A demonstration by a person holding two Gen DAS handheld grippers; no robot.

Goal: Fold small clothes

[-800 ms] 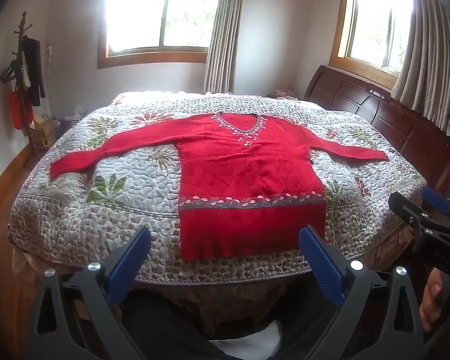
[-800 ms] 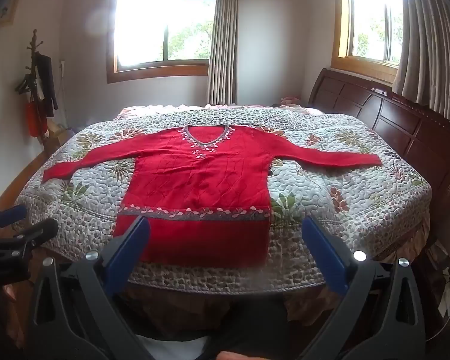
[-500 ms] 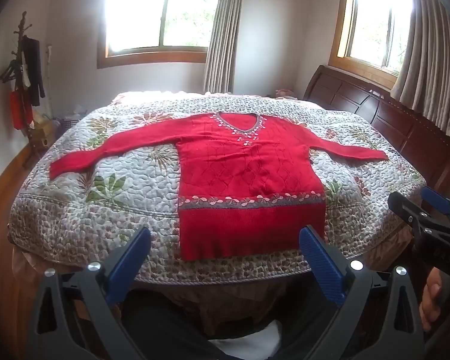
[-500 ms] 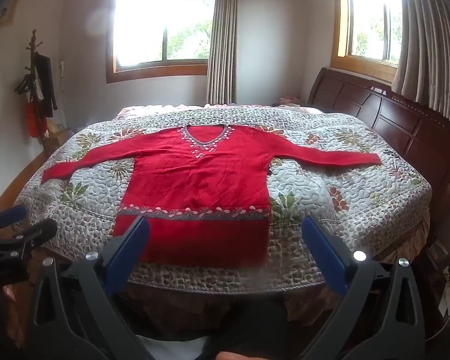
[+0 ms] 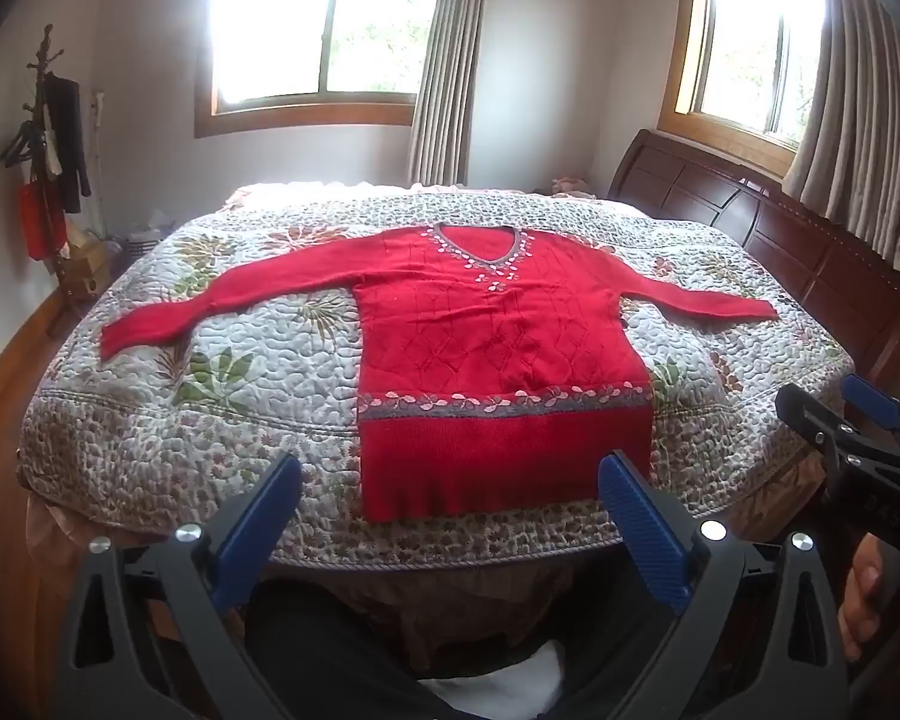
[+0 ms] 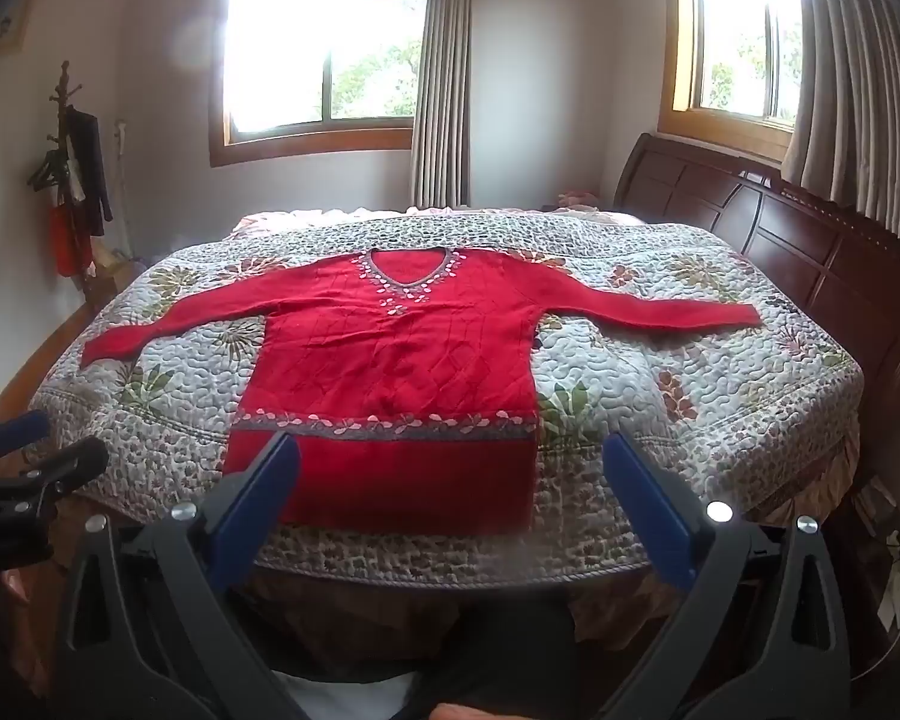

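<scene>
Red sweater (image 5: 498, 360) lies flat on bed (image 5: 210, 420), sleeves outstretched; no fold begun. Left tongs (image 5: 450, 516) and right tongs (image 6: 450, 498) spread wide, empty, short of hem.

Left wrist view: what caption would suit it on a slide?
Open left gripper faces a red sweater spread flat, sleeves out, on a quilted bed; nothing folded yet.

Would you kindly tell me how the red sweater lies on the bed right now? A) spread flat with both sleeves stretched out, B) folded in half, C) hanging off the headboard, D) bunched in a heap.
A: the red sweater lies flat on the quilt, sleeves out to both sides.
</scene>
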